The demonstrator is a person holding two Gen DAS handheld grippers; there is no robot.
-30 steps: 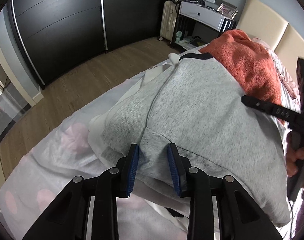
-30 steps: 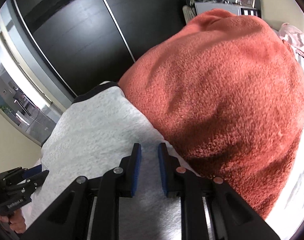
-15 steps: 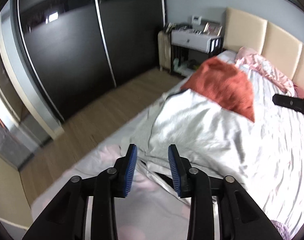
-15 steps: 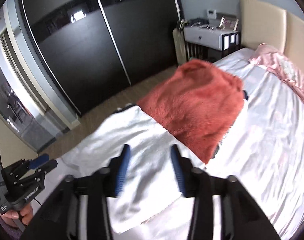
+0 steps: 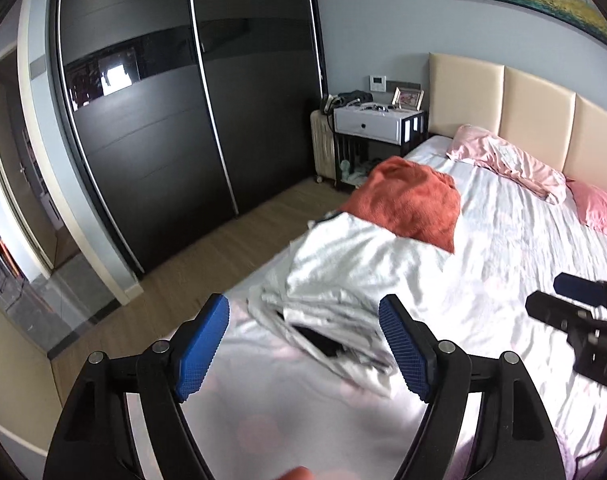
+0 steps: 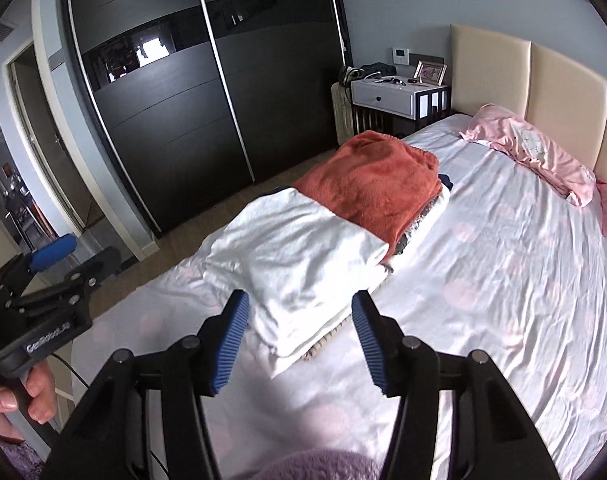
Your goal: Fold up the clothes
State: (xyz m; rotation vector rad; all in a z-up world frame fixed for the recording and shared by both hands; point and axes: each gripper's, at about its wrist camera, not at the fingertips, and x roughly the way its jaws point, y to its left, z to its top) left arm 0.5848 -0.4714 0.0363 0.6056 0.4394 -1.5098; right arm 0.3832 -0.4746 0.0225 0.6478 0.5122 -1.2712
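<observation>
Your left gripper [image 5: 303, 346] and right gripper [image 6: 301, 338] both hang wide open above the bed [image 6: 503, 280], gripping nothing, while the folded pale garment [image 6: 299, 256] tops a stack touching the orange towel [image 6: 371, 188].

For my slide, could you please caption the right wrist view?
Open right gripper above a folded white garment beside an orange one on the bed.

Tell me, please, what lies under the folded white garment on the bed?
Under the folded white garment lie more folded layers: pale cloth edges, a striped edge and something dark. What these garments are is covered. The pile rests on the bed sheet, beside the orange garment.
</observation>
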